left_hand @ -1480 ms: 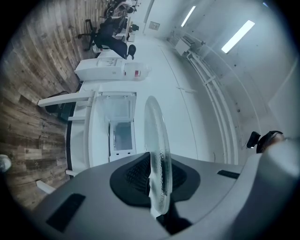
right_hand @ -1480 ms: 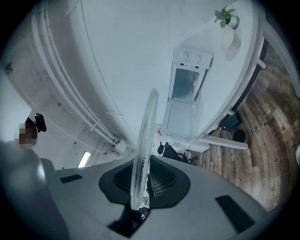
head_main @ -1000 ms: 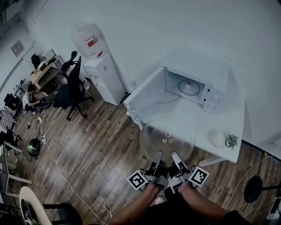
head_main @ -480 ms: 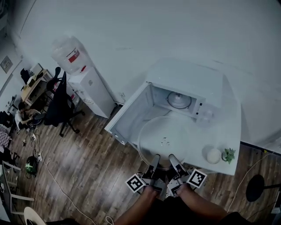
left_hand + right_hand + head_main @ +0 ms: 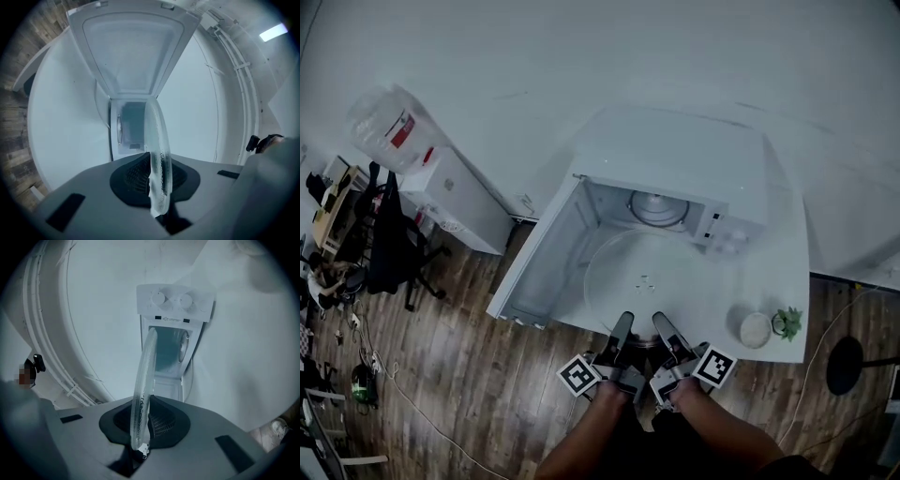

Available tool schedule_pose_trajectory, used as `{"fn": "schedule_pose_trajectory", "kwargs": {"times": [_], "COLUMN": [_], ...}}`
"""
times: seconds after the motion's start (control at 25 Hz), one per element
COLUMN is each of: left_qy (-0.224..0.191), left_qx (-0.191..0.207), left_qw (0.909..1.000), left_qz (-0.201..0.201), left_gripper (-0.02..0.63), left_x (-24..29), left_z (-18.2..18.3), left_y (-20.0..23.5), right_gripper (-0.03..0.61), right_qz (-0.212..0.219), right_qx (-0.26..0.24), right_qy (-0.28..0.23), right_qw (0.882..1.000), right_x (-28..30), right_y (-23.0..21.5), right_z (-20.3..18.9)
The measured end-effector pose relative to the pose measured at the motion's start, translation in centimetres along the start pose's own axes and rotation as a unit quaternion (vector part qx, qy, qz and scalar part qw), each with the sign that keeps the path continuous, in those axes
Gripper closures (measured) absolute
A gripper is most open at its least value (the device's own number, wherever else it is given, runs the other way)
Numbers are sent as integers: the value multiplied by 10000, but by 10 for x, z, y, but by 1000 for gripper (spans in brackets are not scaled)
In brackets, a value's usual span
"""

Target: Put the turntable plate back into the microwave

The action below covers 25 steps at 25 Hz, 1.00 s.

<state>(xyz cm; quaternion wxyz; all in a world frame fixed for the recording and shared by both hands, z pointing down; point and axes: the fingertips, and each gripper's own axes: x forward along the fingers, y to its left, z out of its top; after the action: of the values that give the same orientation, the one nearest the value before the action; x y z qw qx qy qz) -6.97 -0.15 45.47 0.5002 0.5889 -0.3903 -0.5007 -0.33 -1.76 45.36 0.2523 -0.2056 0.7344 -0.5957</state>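
A clear glass turntable plate (image 5: 647,279) hangs level in front of the open white microwave (image 5: 680,178), over the table's near part. My left gripper (image 5: 622,325) and right gripper (image 5: 660,322) sit side by side, each shut on the plate's near rim. In the left gripper view the plate (image 5: 157,145) runs edge-on between the jaws of the left gripper (image 5: 159,190) toward the cavity (image 5: 129,127). In the right gripper view the plate (image 5: 143,380) is clamped the same way by the right gripper (image 5: 140,434), below the control panel (image 5: 175,303). A round part (image 5: 657,208) shows inside the cavity.
The microwave door (image 5: 542,255) swings out to the left, past the white table's (image 5: 787,246) edge. A small white bowl (image 5: 756,329) and a little plant (image 5: 787,322) stand at the table's right front. A water dispenser (image 5: 441,187) and an office chair (image 5: 391,246) are at the left.
Both grippers have carried the plate forward toward the microwave; its far rim now reaches the cavity's mouth. The grip on the near rim looks the same.
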Motion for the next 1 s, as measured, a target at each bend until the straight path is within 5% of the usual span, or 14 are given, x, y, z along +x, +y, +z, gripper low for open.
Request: {"fn": "schedule_pose_trajectory", "kwargs": {"times": [0.48,1.0], "left_qy": [752,1117], "left_qx": [-369,-271], "left_qw": [9964,9933], "left_qz": [136,79], "left_gripper": [568,568], "left_x": [63,131], "left_z": [26,51], "left_y": [44,87], "right_gripper": [522,522], "right_qz": [-430,-480], "right_qx": [-45,-279], "right_qy": [-810,-1148], "right_qw": [9958,9918], "right_x": [42,89], "right_y": [-46,-86], "right_z": [36,84]}}
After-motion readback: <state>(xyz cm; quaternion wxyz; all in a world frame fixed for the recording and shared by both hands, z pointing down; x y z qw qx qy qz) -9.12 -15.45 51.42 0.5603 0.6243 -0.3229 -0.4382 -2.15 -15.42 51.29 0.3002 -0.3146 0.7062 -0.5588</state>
